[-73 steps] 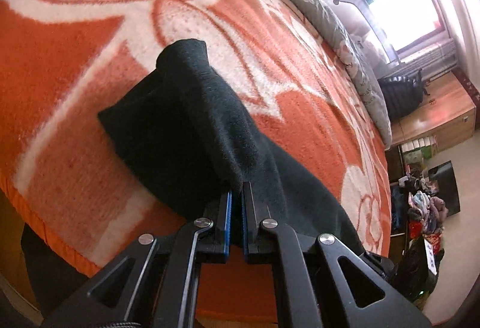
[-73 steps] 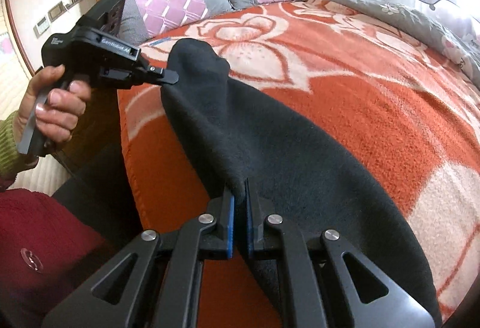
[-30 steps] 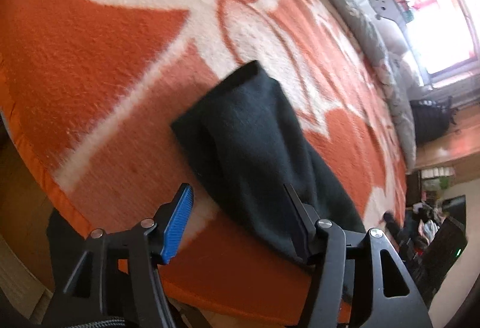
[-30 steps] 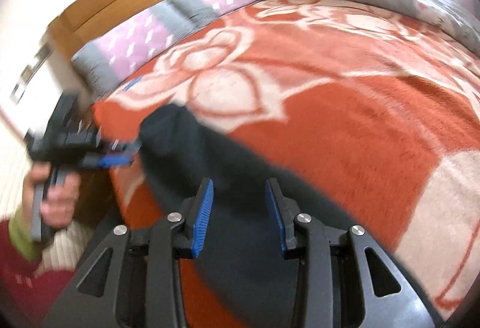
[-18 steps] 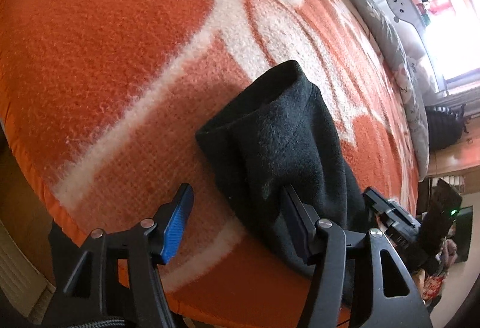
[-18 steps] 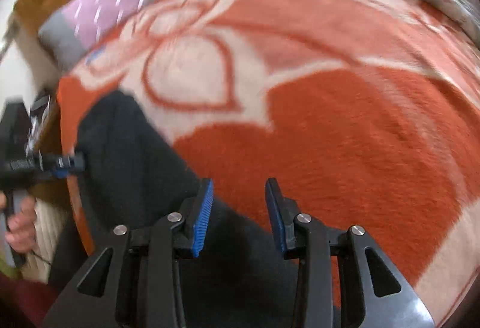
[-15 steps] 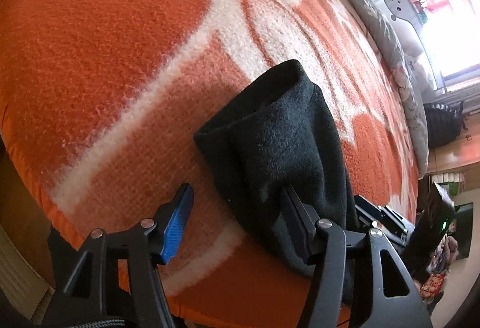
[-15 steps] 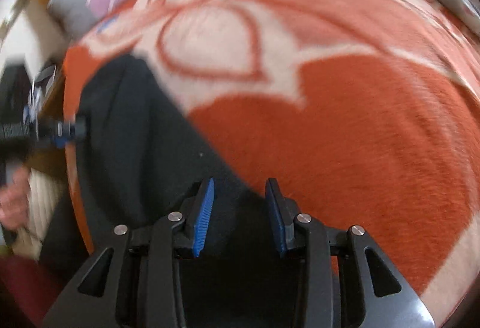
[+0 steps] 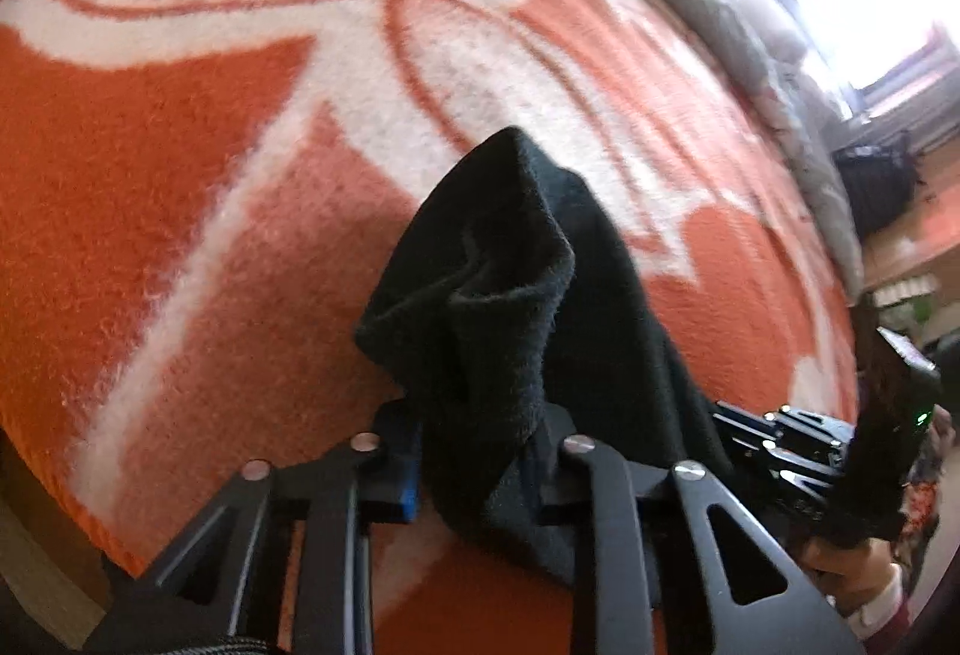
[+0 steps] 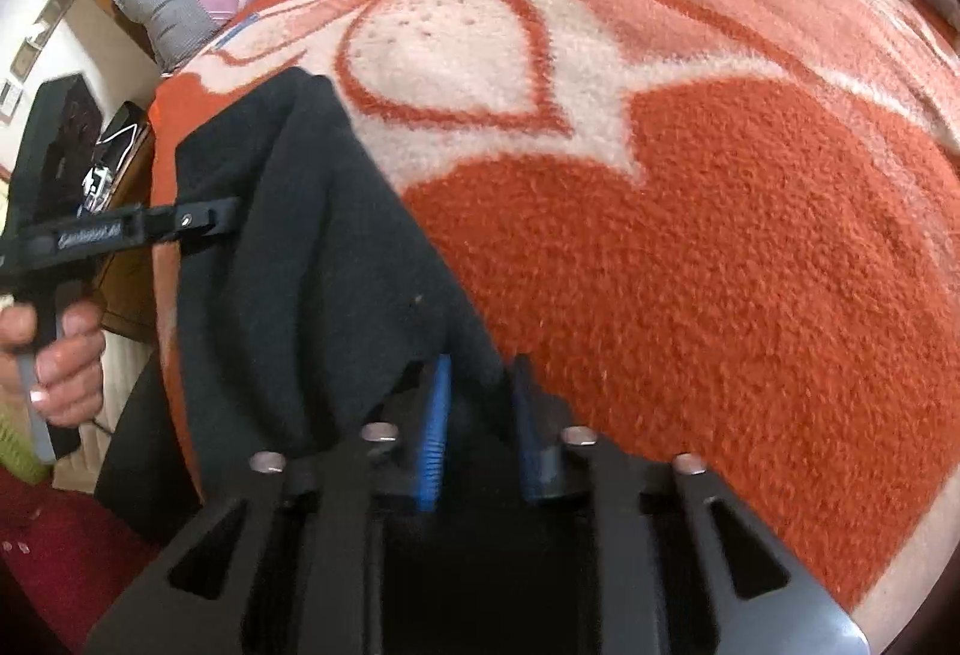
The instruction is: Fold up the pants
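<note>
**Both grippers closing on the pants again**

Since a second ago both hands have dropped to the black pants (image 9: 510, 295), lower centre, on the orange blanket (image 9: 150, 211). Left gripper (image 9: 480, 451) has just pinched bunched fabric; right gripper (image 10: 477, 415) clamps the edge. I should catch every layer before lifting.

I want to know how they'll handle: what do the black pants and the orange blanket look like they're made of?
Black pants: likely fleece or brushed knit; matte, fuzzy nap, soft thick folds. Orange blanket: probably plush woven pile; nubbly, fluffy surface with a cream flower pattern. Fibre type cannot be told.
</note>
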